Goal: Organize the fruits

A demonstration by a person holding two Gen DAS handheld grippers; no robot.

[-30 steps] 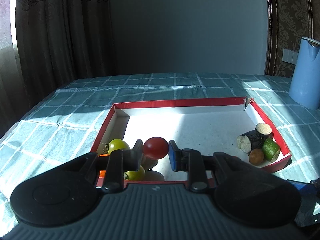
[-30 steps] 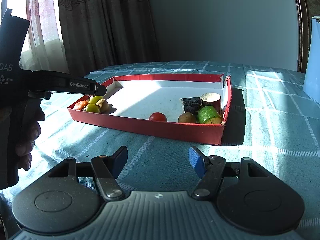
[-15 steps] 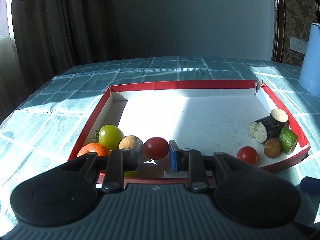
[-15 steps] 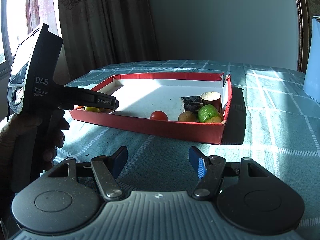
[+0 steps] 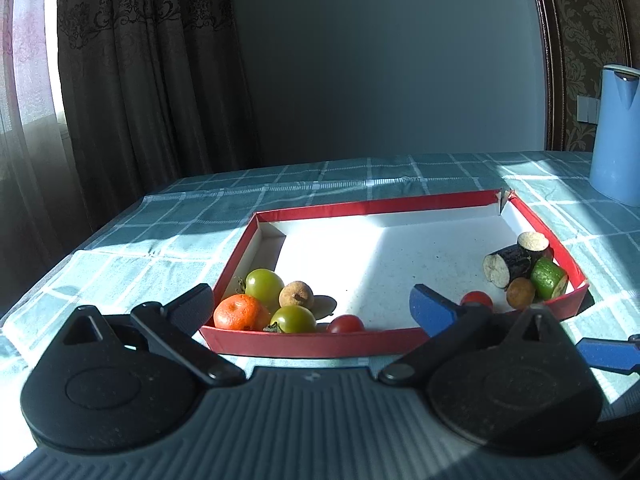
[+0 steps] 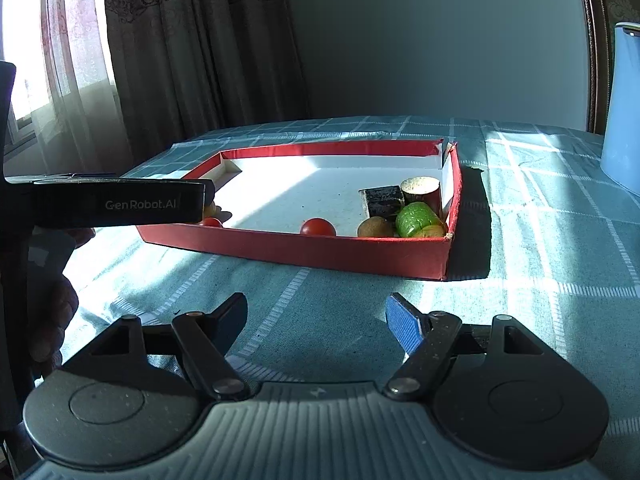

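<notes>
Since fruit goes left: I see one cherry tomato [image 5: 346, 323] already lying by the left fruit cluster [image 5: 264, 304] in the red tray [image 5: 304, 344].
Stray tomato: a second one [image 5: 476, 299] sits near the right-hand vegetable pieces [image 5: 520, 268].
Left tongs [image 5: 312, 308]: spread wide, holding nothing, just before the tray's near wall.
Right tongs [image 6: 316, 316]: also wide and empty, above the tablecloth [image 6: 540, 260], well short of the tray.
Next grip, I judge: straddle the stray tomato squarely, close gently.
</notes>
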